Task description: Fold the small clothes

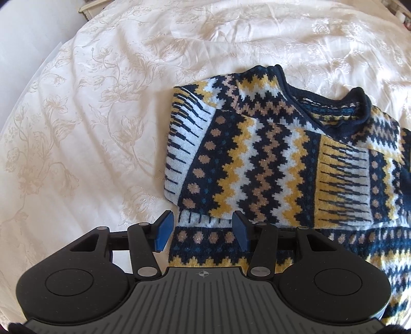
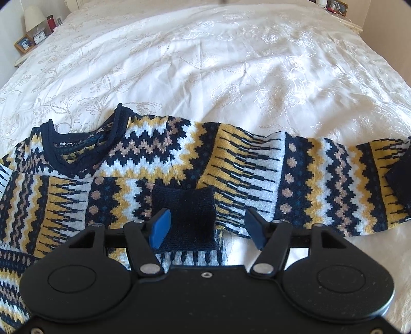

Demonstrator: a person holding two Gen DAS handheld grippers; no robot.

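One patterned sweater (image 2: pixel 179 164) is laid flat on a cream floral bedspread (image 2: pixel 231 64), neckline (image 2: pixel 84 144) toward the far end of the bed, body running back toward the cameras. One sleeve is folded across the chest, its navy cuff (image 2: pixel 185 218) lying between the fingers of the right gripper (image 2: pixel 208 226); the blue pads are seen apart, not pressing on it. The other sleeve is stretched sideways to the right edge of the right wrist view. The left gripper (image 1: pixel 203 231) is held over the sweater's left edge, jaws parted, nothing clamped. A bedside table is noted at far left with a lamp (image 2: pixel 33 16), picture frame (image 2: pixel 24 43) and small clock (image 2: pixel 39 38).
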